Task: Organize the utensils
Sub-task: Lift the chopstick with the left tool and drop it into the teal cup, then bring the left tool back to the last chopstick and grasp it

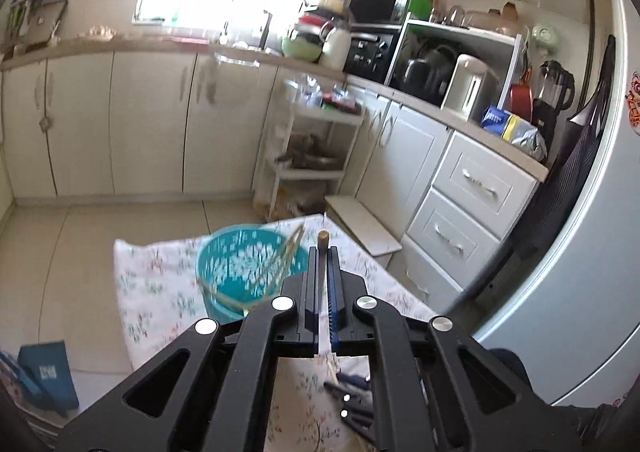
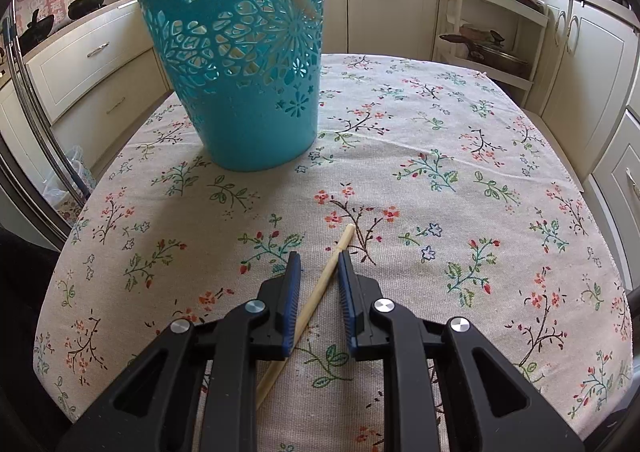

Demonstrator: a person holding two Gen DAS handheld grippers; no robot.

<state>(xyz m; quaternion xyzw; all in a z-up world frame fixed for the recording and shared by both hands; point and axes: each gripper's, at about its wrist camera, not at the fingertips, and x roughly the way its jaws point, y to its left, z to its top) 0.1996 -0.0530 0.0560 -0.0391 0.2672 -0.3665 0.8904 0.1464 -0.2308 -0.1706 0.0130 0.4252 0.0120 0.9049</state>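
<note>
Only the left wrist view shows the left gripper (image 1: 322, 252) at the lower centre of the frame, its jaws clamped tight on a thin pale stick, a chopstick (image 1: 322, 242) by the look of it, whose rounded tip pokes out past the fingertips. Left of it, blurred, stands the teal basket (image 1: 236, 272) on the floral tablecloth (image 1: 152, 284), with more sticks leaning inside it.

Over in the right wrist view, the right gripper (image 2: 319, 258) sits low in the frame, jaws partly apart, straddling a second chopstick (image 2: 320, 288) that lies flat on the cloth; the pads do not clearly press on it. That basket (image 2: 240, 64) fills the upper left, a stick crossing its rim.
</note>
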